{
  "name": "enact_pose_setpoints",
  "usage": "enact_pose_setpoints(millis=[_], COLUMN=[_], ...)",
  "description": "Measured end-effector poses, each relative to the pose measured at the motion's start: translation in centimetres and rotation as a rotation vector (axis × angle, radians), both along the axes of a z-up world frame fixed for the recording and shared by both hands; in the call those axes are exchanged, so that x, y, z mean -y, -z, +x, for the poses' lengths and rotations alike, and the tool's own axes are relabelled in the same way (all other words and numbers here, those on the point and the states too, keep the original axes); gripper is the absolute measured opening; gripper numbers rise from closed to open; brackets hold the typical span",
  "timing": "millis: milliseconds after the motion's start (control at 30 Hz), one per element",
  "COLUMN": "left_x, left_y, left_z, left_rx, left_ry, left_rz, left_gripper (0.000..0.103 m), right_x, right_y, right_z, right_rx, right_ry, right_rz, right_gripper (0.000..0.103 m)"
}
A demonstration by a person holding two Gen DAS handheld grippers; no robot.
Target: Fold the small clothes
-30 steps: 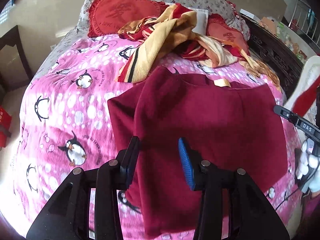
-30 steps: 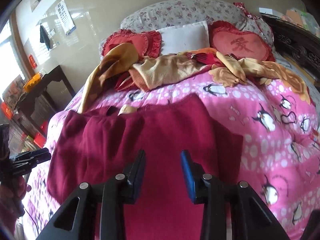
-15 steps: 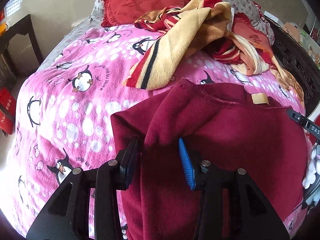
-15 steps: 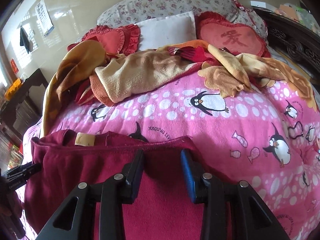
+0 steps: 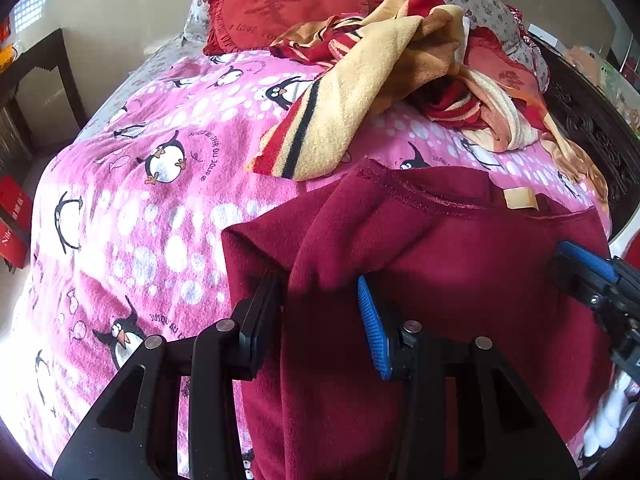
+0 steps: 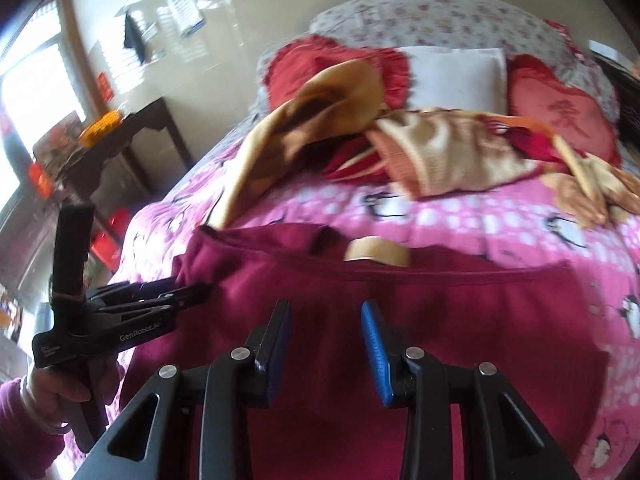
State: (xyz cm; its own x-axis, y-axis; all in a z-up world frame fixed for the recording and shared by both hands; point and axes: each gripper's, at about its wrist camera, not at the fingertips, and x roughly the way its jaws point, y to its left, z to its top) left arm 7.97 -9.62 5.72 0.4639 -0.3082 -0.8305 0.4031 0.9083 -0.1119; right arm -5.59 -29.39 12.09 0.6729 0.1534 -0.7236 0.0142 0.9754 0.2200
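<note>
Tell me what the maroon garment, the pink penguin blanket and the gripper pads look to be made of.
Maroon garment: looks like fleece or a soft knit, matte and fuzzy, with a stitched hem.
Pink penguin blanket: seems plush flannel or fleece; the printed nap looks slightly pilled.
Left gripper pads: probably ribbed blue rubber, on matte black plastic-looking fingers.

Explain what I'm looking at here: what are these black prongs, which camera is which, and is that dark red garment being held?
There is no robot. A person holds tongs in each hand, each with a camera looking along its two fingers. One picture looks past the left tongs, the other past the right tongs, where a hand grips the left tool. A maroon garment lies on a pink penguin blanket, with yellow-and-red clothes piled behind. The right tongs stand open above the garment. The left tongs straddle a raised fold; whether they pinch it is unclear.
</note>
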Motion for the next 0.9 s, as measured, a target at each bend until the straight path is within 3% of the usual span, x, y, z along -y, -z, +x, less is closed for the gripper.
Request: enact_pose_setpoints(millis=[233, 433, 567, 700, 767, 800, 833, 900], left_x=[-0.2, -1.1, -3.2, -6.3, -8.0, -8.7, -9.3, -9.8], left_y=[0.2, -0.3, -1.3, -2.0, -1.7, -1.3, -1.0, -0.3], left_z=[0.3, 0.3, -0.6, -2.4, -3.3, -3.7, -4.0, -4.5], left_rx=[-0.007, -0.030, -0.068, -0.075, -0.106, -0.126, -0.143, -0.183], left_ry=[-0.001, -0.010, -0.017, -0.026, -0.048, -0.055, -0.063, -0.068], left_rz=[-0.011, -0.061, -0.124, -0.163, -0.200, -0.219, -0.243, -0.283], left_gripper=[0.042, 0.043, 0.043, 0.043, 0.046, 0.055, 0.057, 0.057], right_x=[-2.2, -2.1, -3.4, -5.9, -7.1, -7.7, -8.3, -9.2], right_y=[3.2, 1.4, -0.3, -0.1, 0.6, 1.4, 2.3, 2.3], right_z=[3.8, 3.7, 3.8, 6.0, 7.0, 7.8, 8.6, 9.0], right_rx=[-0.059, -0.033, 0.004, -0.019, -0.044, -0.078, -0.117, -0.085], right_ry=[0.012, 0.027, -0.028, -0.095, -0.118, -0.135, -0.143, -0.137], right_rz=[-0.042, -0.001, 0.014, 0.040, 0.041, 0.051, 0.056, 0.043], right_gripper=[0.034, 0.034, 0.034, 0.034, 0.034, 0.035, 0.036, 0.048])
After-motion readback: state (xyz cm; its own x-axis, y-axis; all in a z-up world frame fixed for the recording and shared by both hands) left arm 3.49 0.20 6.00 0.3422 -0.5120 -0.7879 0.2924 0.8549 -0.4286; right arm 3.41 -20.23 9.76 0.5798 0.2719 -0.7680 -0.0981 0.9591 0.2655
